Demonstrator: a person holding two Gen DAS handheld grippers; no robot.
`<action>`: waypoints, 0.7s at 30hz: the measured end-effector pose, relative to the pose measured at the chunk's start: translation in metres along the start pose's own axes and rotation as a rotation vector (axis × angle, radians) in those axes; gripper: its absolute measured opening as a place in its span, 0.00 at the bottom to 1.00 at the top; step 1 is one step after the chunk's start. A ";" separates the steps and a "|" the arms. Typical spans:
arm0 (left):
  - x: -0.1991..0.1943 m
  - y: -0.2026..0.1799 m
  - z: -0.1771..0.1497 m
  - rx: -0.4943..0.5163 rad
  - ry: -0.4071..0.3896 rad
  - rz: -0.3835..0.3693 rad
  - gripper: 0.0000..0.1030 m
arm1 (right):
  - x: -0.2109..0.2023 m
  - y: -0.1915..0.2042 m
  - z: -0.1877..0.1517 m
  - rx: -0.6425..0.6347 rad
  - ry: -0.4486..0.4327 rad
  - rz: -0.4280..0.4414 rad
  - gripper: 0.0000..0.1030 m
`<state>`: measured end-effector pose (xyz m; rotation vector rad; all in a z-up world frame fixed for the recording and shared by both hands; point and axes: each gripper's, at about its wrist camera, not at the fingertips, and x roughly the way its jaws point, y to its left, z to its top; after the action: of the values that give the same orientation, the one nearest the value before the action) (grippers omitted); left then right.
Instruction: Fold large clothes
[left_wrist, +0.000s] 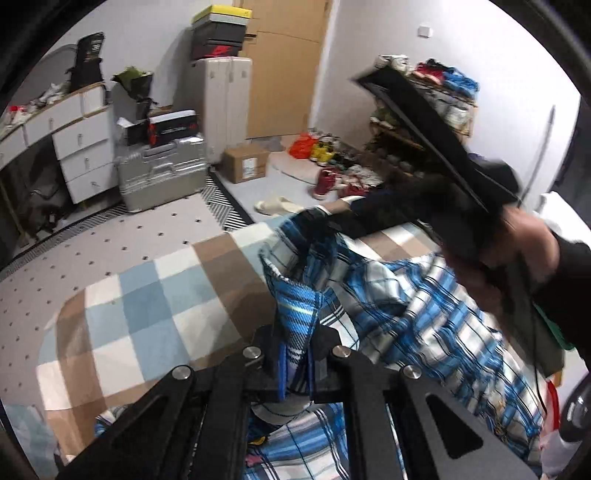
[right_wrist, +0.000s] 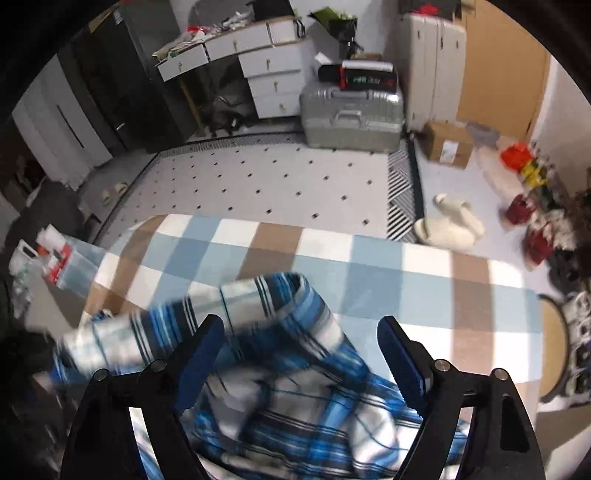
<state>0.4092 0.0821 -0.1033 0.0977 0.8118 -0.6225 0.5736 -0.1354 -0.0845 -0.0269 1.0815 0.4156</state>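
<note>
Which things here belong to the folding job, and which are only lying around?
Belong to the job:
plaid shirt
left gripper, shut on it
right gripper, open
checked blanket underneath

Lying about:
silver suitcase
cardboard box
white slippers

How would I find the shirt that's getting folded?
Look at the bed with the big blue, brown and white checked blanket. The shirt lies crumpled on its near side, the left gripper pinching one edge. Its thin blue, white and black plaid lines differ from the blanket's big squares.
</note>
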 end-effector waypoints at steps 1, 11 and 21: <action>0.001 0.000 -0.001 0.006 -0.007 -0.003 0.03 | 0.006 -0.001 0.003 0.023 0.023 0.014 0.82; -0.005 0.010 0.002 -0.191 0.089 -0.009 0.63 | 0.009 -0.001 -0.028 0.002 0.082 -0.113 0.08; 0.022 -0.003 0.008 -0.312 0.193 0.052 0.80 | -0.060 0.016 -0.072 -0.039 -0.156 -0.126 0.06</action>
<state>0.4244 0.0669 -0.1128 -0.1074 1.0806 -0.4357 0.4826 -0.1554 -0.0641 -0.0950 0.9131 0.3201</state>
